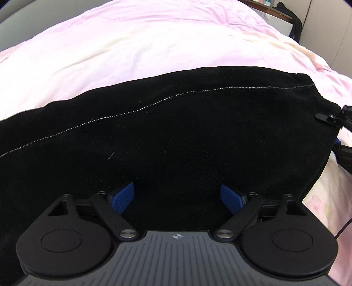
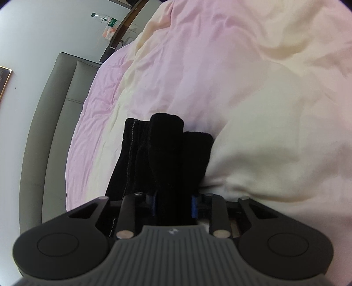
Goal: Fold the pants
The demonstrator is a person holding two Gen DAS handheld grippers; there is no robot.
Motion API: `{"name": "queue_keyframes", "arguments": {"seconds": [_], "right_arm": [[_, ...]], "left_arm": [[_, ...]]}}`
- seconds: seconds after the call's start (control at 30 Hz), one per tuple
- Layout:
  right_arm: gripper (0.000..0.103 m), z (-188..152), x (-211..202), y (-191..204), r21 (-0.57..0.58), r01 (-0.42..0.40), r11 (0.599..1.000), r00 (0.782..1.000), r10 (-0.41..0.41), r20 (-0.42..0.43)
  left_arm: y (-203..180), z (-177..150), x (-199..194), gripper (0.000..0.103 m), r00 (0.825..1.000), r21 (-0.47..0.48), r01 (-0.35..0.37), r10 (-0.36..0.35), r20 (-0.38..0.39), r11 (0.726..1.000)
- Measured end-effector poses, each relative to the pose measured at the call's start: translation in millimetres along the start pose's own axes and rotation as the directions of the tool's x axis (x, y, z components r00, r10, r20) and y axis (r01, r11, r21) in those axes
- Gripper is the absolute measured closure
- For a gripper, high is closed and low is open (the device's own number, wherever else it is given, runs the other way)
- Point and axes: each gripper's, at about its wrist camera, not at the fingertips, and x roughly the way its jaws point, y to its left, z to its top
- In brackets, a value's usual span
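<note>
The black pants (image 1: pixel 176 123) lie flat across the pink and cream bedding, a pale stitched seam running along them. My left gripper (image 1: pixel 177 199) hovers just over the near part of the pants, its blue pads (image 1: pixel 122 198) spread wide with only flat cloth below them. At the right edge of that view the other gripper (image 1: pixel 336 118) touches the end of the pants. In the right wrist view the bunched end of the pants (image 2: pixel 167 154) stands between the blue pads (image 2: pixel 194 205), and my right gripper (image 2: pixel 173 205) is shut on it.
A pink and cream duvet (image 2: pixel 242 88) covers the bed. A grey padded headboard (image 2: pixel 55 123) runs along the left of the right wrist view. A water bottle (image 2: pixel 105 18) and a wooden shelf sit beyond it. A dark bag (image 1: pixel 292 17) stands past the bed's far corner.
</note>
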Motion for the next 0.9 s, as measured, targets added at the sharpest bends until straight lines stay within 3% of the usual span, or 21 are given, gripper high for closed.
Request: {"name": "queue_keyframes", "arguments": {"seconds": [0.13, 0.2, 0.3, 0.43, 0.6, 0.67, 0.7, 0.83, 0.9], "right_arm": [[0.089, -3, -9, 21, -0.120, -0.046, 0.992, 0.997, 0.053, 0.057], [0.090, -7, -16, 34, -0.196, -0.081, 0.977, 0.991, 0.099, 0.087], [0.090, -12, -22, 49, -0.270, -0.124, 0.955, 0.981, 0.158, 0.108], [0.090, -17, -26, 59, -0.297, -0.154, 0.942, 0.974, 0.196, 0.116], [0.090, -27, -35, 76, -0.378, -0.138, 0.915, 0.966, 0.209, 0.152], [0.090, -41, -42, 94, -0.481, -0.136, 0.866, 0.957, 0.241, 0.164], [0.090, -52, -46, 106, -0.550, -0.140, 0.823, 0.949, 0.270, 0.163], [0.090, -105, -64, 146, -0.770, -0.161, 0.618, 0.921, 0.374, 0.107], [0.090, -137, -68, 161, -0.854, -0.157, 0.496, 0.916, 0.396, 0.062]], "left_arm": [[-5, 4, -10, 0.001, 1.000, -0.007, -0.009, 0.009, 0.010, 1.000], [2, 2, -21, 0.006, 1.000, -0.031, -0.007, 0.008, 0.025, 0.999], [16, -8, -44, 0.009, 0.997, -0.049, -0.056, 0.058, 0.053, 0.997], [59, -36, -78, 0.009, 0.995, -0.160, -0.039, 0.054, 0.086, 0.986], [128, -72, -117, 0.009, 0.995, -0.323, -0.016, 0.047, 0.088, 0.946], [150, -86, -131, 0.009, 0.996, -0.388, -0.028, 0.060, 0.071, 0.921], [161, -94, -137, 0.009, 0.996, -0.421, -0.032, 0.064, 0.061, 0.907], [190, -119, -153, 0.009, 0.996, -0.516, -0.023, 0.064, 0.061, 0.856], [205, -129, -154, 0.009, 0.996, -0.541, -0.020, 0.063, 0.061, 0.840]]}}
